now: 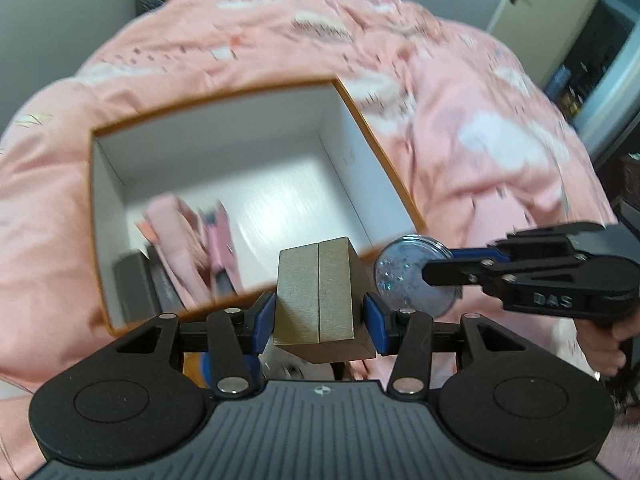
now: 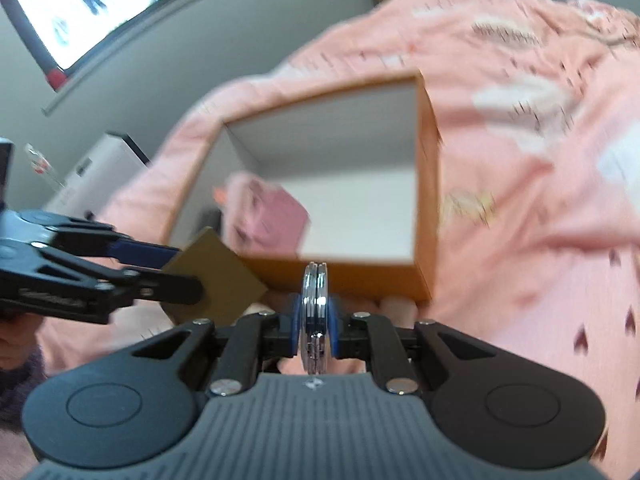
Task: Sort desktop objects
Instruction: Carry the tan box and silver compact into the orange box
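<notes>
My left gripper [image 1: 320,306] is shut on a small gold-brown box [image 1: 316,280], held just in front of the near rim of an open orange carton [image 1: 380,128] with a white inside. My right gripper [image 2: 316,320] is shut on a round silver-rimmed compact [image 2: 315,292], held edge-on before the carton's [image 2: 426,184] near wall. In the left wrist view the compact [image 1: 400,280] shows a glittery blue face, gripped by the right gripper [image 1: 440,264] from the right. In the right wrist view the left gripper [image 2: 186,272] holds the gold box [image 2: 228,284] at the left. Pink items [image 1: 188,240] lie in the carton.
The carton sits on a rumpled pink quilt [image 1: 480,140] that fills most of both views. A dark flat thing [image 1: 136,280] lies in the carton's near left corner. A bright screen [image 2: 80,12] hangs on the grey wall, with a white unit [image 2: 96,172] below it.
</notes>
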A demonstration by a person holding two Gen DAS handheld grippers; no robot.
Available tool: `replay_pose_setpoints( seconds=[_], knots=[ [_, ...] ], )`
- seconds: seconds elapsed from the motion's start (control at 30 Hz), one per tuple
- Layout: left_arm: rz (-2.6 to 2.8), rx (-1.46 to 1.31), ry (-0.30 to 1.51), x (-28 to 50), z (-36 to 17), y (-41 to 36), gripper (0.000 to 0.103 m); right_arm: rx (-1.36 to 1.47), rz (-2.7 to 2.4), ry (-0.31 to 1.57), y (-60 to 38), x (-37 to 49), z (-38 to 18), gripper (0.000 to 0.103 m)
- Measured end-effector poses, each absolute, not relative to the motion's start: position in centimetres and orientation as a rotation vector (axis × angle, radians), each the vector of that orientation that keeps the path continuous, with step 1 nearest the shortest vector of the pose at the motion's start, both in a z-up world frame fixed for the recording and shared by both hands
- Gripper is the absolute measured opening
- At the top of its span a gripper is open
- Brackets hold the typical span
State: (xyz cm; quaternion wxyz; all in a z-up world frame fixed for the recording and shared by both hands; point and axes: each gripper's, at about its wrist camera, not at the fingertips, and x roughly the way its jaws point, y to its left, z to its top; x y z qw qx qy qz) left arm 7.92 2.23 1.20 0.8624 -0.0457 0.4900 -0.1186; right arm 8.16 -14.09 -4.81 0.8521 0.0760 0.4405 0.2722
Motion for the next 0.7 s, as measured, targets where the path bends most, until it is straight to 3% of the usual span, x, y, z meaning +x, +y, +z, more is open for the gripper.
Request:
replay_pose_setpoints(
  seconds=[0.27,0.7],
  knots=[
    [-0.099,-0.188,0.93,10.3,2.1,5.3,0.055,0.207,0.569,0.865,-11.3,12.9,-3.1,0.015],
    [0.004,-0.256,0.898,11.9,0.1,9.6,0.055,0.175,0.439,1.104,-3.0,19.6,-11.7,0.015]
  ],
)
